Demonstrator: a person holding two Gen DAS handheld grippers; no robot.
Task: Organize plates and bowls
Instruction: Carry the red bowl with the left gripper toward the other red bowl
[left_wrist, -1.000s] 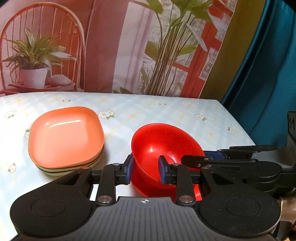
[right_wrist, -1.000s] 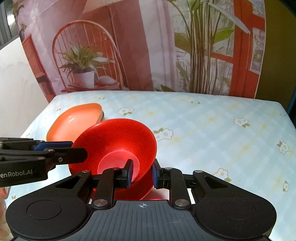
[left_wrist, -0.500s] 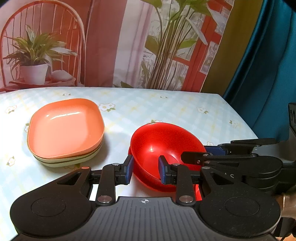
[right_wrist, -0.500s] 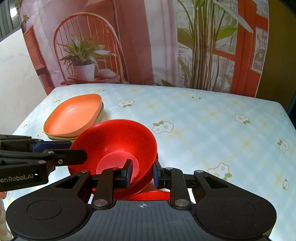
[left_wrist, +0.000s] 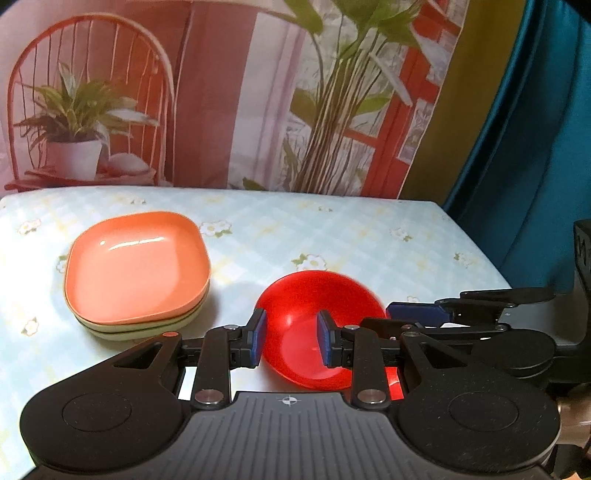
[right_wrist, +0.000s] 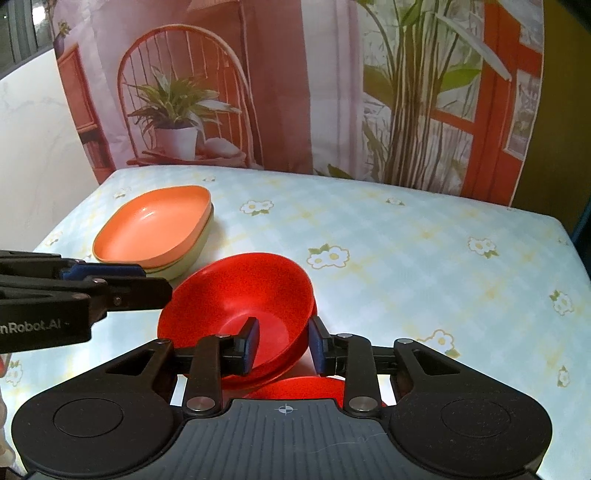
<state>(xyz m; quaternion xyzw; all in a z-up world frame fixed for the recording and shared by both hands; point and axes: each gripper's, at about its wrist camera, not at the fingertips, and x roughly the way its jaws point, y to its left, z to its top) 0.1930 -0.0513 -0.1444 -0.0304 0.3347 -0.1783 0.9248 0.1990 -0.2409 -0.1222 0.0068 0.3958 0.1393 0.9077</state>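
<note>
Nesting the red bowl (right_wrist: 236, 295) squarely is the step in hand, I judge: it sits in a second red bowl (right_wrist: 284, 363) near the table's (right_wrist: 406, 236) front edge, seemingly a little tilted toward the right gripper (right_wrist: 283, 341). That gripper has parted fingers straddling the bowl's near rim, one pad inside, one outside, with no visible pinch. To finish well, it should draw straight back along its fingers without catching the rim. The left gripper (left_wrist: 291, 341) is likewise released, its pads spread either side of the bowl's left wall and not clamping; it should clear sideways just as gently. A third red piece shows under the right gripper's body; what it is I cannot tell. The orange plate (left_wrist: 136, 266) lies on a pale green plate (left_wrist: 147, 326) toward the table's left edge, well apart.

Compared with half a second ago, both grippers' fingers stand wider, the bowl sits lower and both cameras have backed away.
</note>
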